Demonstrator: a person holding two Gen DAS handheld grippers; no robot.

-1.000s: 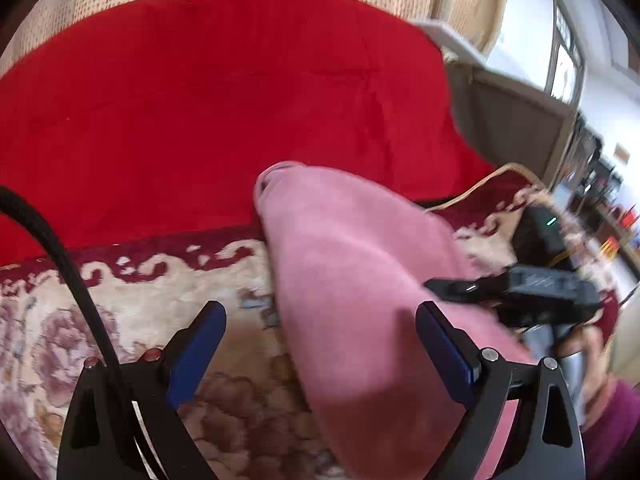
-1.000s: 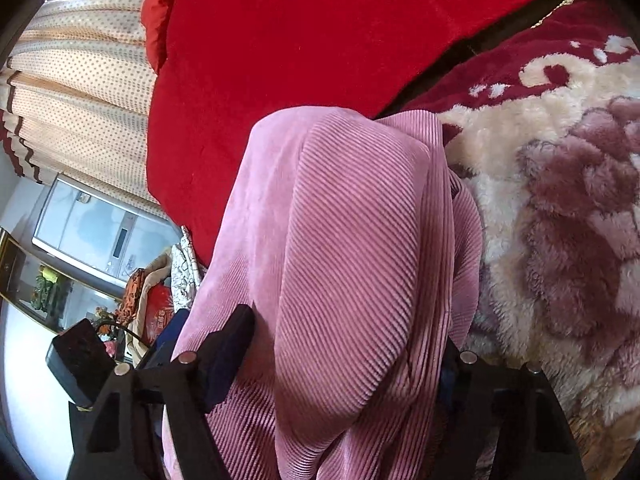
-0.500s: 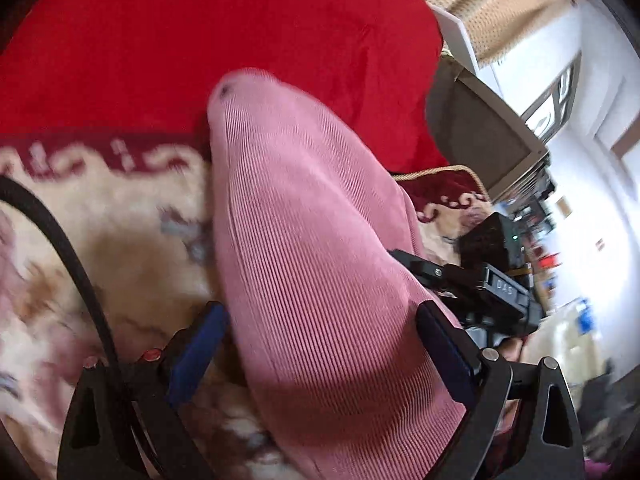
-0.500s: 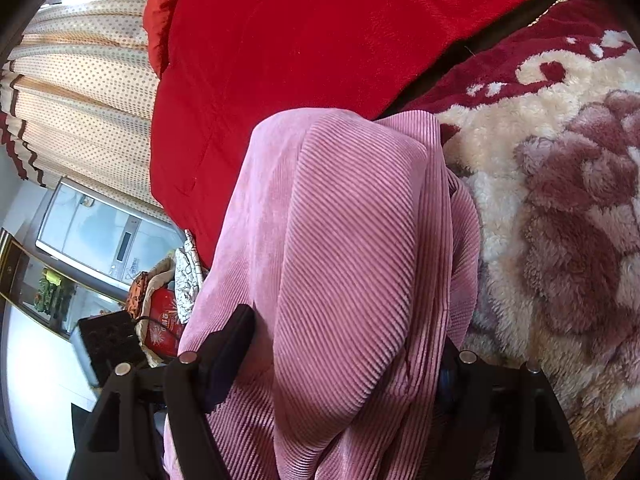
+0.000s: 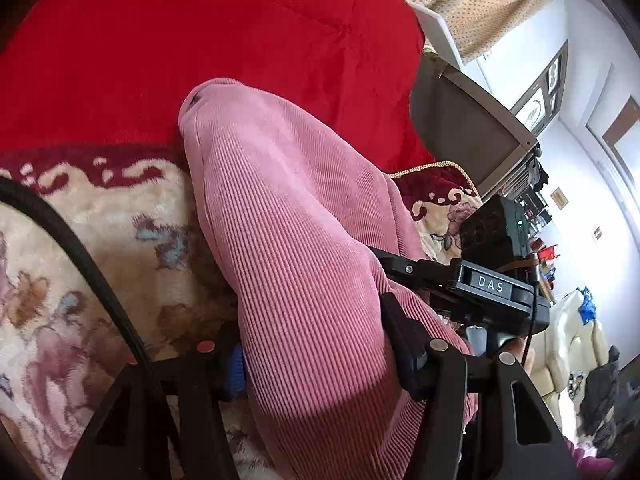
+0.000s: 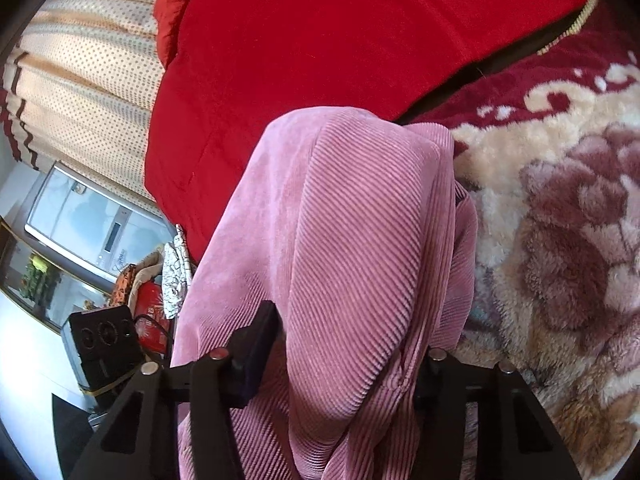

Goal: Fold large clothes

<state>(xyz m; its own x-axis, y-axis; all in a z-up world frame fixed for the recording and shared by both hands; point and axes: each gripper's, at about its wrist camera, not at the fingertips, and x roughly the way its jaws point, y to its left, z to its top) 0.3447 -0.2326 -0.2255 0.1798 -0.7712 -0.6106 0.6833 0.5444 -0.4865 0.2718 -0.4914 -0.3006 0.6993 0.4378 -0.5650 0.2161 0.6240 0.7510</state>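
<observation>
The pink corduroy garment (image 5: 304, 248) lies bunched in a long ridge on the floral plush blanket (image 5: 100, 240), its far end reaching the red quilt (image 5: 220, 40) behind. My left claw (image 5: 316, 356) has just been closing and now clenches the near part of that ridge, blue pad on the left, dark pad on the right, both pressed into the ribbed cloth. My right claw (image 6: 348, 348) has likewise just been closing and grips the same garment (image 6: 352, 240) from its own side, its left finger (image 6: 256, 344) sunk into the fabric, the right one half buried under a fold. To the right the blanket (image 6: 560, 220) shows cream and maroon flowers. Dotted curtains (image 6: 92, 80) hang at the far left.
</observation>
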